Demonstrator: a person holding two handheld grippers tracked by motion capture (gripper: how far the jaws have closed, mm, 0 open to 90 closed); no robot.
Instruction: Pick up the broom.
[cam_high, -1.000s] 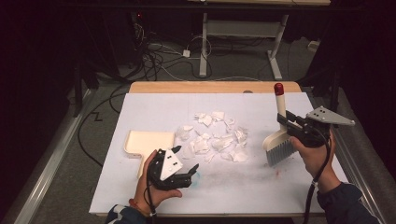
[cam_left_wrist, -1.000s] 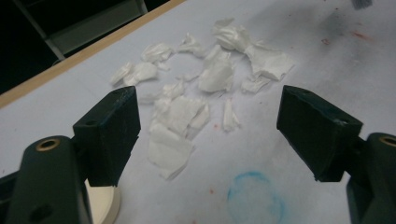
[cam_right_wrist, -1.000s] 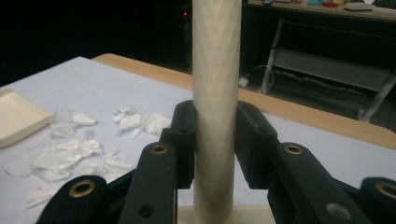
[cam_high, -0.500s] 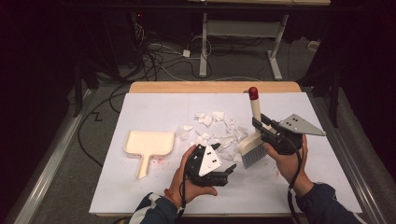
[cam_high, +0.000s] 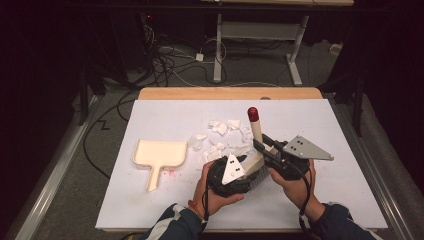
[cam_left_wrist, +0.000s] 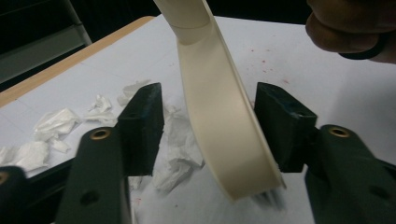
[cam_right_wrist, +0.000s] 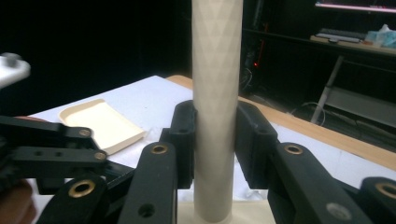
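White sheet (cam_high: 165, 200): it covered the table top in the high view, with a wooden edge (cam_high: 230, 93) showing along the far side.
Dustpan (cam_high: 159, 154): cream plastic, lying flat on the left part of the sheet, handle toward the person, well apart from both grippers.
Paper scraps (cam_high: 222, 135): crumpled white pieces, scattered near the middle of the sheet, just beyond the grippers.
Brush (cam_high: 256, 131): cream handle with a red tip, standing nearly upright, its head low on the sheet between the two grippers.
Right gripper (cam_high: 263, 146): held in the person's right hand, clamped on the brush handle.
Left gripper (cam_high: 246, 170): held in the left hand, pressed close against the brush head.

Left gripper view, jaws: they had just been closing, with the cream brush head (cam_left_wrist: 224, 126) between them; a gap remained at the left pad (cam_left_wrist: 142, 126), and contact at the right pad (cam_left_wrist: 280, 123) could not be confirmed.
Left gripper view, surroundings: paper scraps (cam_left_wrist: 56, 123) lay on the sheet behind the jaws; the other hand (cam_left_wrist: 355, 25) appeared at the upper right.

Right gripper view, jaws: closed firmly on the upright textured handle (cam_right_wrist: 215, 93), both pads (cam_right_wrist: 184, 135) pressing it.
Right gripper view, surroundings: the dustpan (cam_right_wrist: 100, 123) lay beyond on the left.
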